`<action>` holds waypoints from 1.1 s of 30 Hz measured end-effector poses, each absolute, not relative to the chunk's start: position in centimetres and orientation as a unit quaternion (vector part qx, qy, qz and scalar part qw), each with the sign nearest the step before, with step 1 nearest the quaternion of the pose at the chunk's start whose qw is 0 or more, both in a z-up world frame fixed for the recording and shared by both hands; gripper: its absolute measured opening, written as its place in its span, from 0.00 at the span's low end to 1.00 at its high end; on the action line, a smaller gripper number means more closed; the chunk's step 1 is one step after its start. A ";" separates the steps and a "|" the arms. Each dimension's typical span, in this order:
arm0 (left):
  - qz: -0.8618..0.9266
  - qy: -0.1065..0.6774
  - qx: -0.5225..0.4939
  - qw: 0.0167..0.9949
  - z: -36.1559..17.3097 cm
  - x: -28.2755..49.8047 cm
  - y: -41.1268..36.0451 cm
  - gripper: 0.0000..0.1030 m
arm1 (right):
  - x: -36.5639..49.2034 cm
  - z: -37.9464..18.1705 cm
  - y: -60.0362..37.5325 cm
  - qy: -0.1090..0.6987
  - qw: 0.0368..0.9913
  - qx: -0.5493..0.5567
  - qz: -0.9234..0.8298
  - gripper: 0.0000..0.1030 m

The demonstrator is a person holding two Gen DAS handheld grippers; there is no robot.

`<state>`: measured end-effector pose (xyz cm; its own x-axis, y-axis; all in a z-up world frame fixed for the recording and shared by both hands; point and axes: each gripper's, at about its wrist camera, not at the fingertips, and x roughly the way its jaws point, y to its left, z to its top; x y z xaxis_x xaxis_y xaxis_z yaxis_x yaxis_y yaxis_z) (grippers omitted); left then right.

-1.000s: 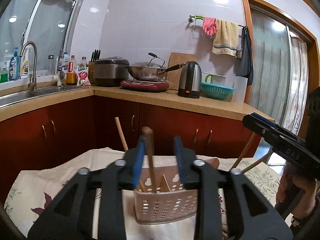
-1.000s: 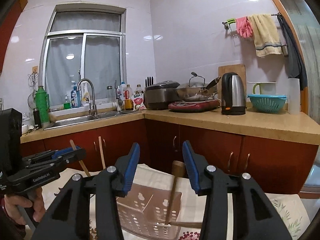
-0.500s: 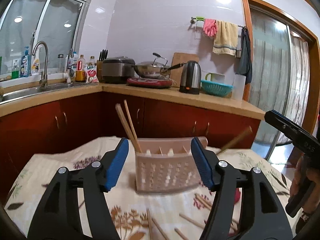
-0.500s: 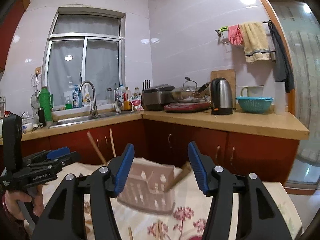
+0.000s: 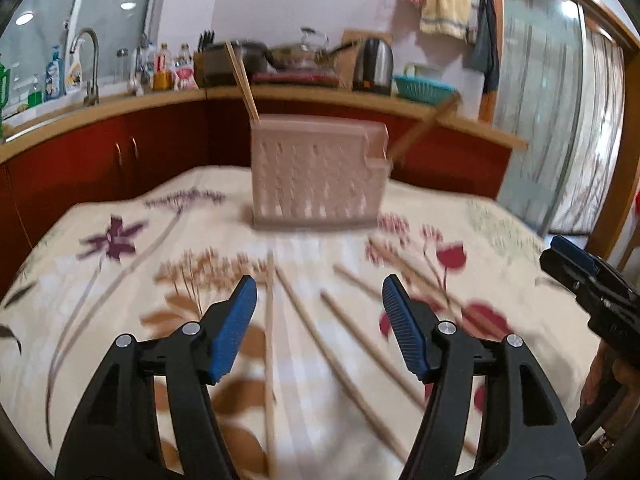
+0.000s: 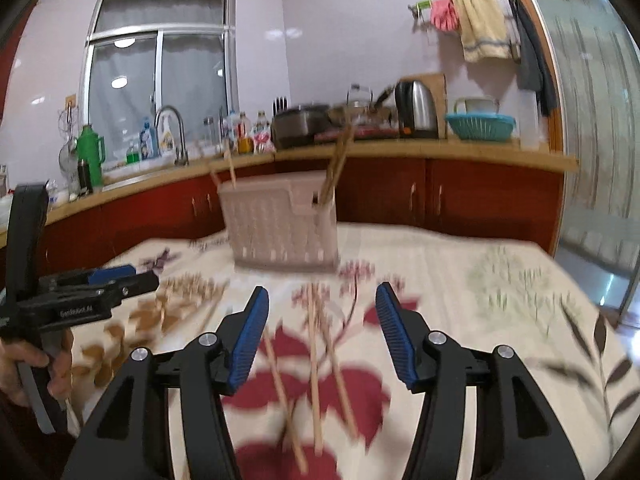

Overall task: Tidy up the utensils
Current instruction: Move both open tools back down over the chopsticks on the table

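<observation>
Two handheld grippers were pointed across a tabletop (image 5: pixel 100 280) covered with a cream floral cloth, in a kitchen.

From the left wrist view, the left gripper (image 5: pixel 316 300) hovered low over the cloth. Its blue-padded jaws stood spread apart with nothing pinched between them; they had opened wider within the last second and then held at that width. Several loose wooden chopsticks (image 5: pixel 312 332) lay scattered on the cloth below and ahead of the jaws, some running lengthwise between them. Farther back on the tabletop stood a pale pink slotted utensil holder (image 5: pixel 316 172), upright. A pair of chopsticks (image 5: pixel 242 76) stuck up from its left end, and a wooden handle (image 5: pixel 424 128) leaned out of the smaller compartment at its right end. The right gripper (image 5: pixel 588 276) showed at the right edge, held in a hand (image 5: pixel 604 380).

From the right wrist view, the right gripper (image 6: pixel 322 306) also had its jaws spread and empty, having opened somewhat in the last second. Three or four chopsticks (image 6: pixel 314 364) lay on the cloth between and beneath them, blurred. The utensil holder (image 6: pixel 280 224) stood ahead, with sticks (image 6: pixel 338 164) rising from its right compartment. The left gripper (image 6: pixel 100 284) showed at the left edge, gripped by a hand (image 6: pixel 24 364).

Behind the tabletop ran a counter (image 6: pixel 440 148) with red cabinets, a kettle (image 6: pixel 416 108) and a teal basket (image 6: pixel 480 126).
</observation>
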<state>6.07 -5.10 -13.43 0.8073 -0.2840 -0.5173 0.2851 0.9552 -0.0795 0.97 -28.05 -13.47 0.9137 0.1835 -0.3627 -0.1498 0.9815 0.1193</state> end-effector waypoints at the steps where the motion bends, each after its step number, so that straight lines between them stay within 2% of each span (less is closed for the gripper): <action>1: -0.153 0.283 0.002 0.947 -14.1 5.6 -5.3 0.62 | 0.6 -14.1 -28.0 0.195 0.976 0.046 0.087 0.51; 11: -0.175 0.337 0.027 0.925 -18.1 3.5 -8.1 0.62 | -2.4 -19.0 -27.0 0.242 0.963 0.038 0.111 0.44; 22: -0.166 0.379 0.040 0.909 -20.0 3.9 -7.5 0.59 | -2.0 -21.0 -26.5 0.269 0.956 0.034 0.117 0.38; 26: -0.167 0.379 0.050 0.909 -19.9 3.6 -6.9 0.55 | -2.0 -21.2 -26.3 0.274 0.954 0.032 0.117 0.37; 33: -0.168 0.381 0.054 0.907 -19.9 3.3 -5.6 0.40 | -1.9 -21.3 -25.9 0.279 0.953 0.026 0.118 0.32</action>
